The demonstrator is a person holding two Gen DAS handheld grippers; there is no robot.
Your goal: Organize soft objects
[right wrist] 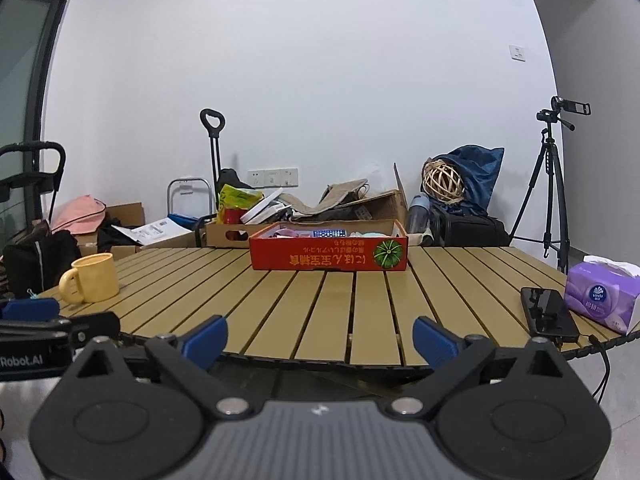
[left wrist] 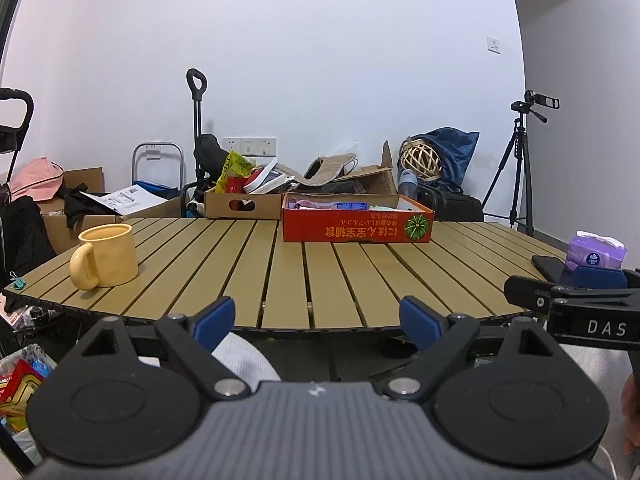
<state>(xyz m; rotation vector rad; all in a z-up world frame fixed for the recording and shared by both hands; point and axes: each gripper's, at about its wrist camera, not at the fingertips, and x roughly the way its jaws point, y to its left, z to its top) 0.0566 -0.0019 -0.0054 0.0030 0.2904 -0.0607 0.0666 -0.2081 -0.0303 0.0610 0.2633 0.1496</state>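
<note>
The soft objects lie heaped in the red carton at the desk's far edge, its long axis running along that edge. Both claws hover at the near edge, well apart from it, the carton straight ahead of each. The left claw is released and empty; the right claw likewise. Neither looks clearly nearer. A yellow mug stands near the left edge; a tissue pack and phone lie at the right edge.
</note>
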